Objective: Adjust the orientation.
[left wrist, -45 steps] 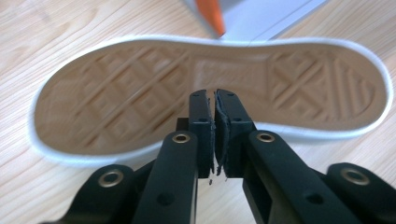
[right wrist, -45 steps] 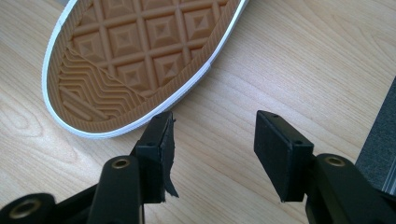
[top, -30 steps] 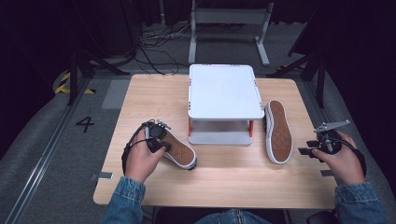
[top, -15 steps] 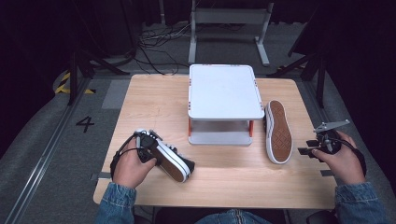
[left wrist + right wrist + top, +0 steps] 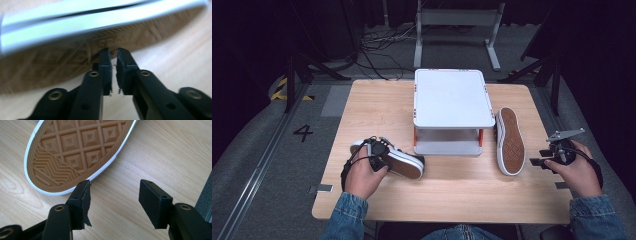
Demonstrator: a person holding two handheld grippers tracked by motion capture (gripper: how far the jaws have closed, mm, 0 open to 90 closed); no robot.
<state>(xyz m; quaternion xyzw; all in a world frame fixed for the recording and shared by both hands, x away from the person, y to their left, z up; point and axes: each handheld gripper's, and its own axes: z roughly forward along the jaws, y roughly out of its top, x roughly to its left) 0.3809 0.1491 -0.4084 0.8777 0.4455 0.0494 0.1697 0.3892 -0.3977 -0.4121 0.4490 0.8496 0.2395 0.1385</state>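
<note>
Table (image 5: 377,105) of light wood carries a white two-tier stand (image 5: 452,97) at centre. Left gripper (image 5: 379,150) sits at the near-left, its jaws drawn almost together with only a thin slit between them, nothing visibly pinched; its tips point at the blurred tan sole of the left shoe (image 5: 399,162), which lies tilted just in front of the stand. Right shoe (image 5: 509,140) lies sole-up just right of the stand. Right gripper (image 5: 544,161) hovers near that shoe's near end, jaws spread wide and empty above bare wood.
</note>
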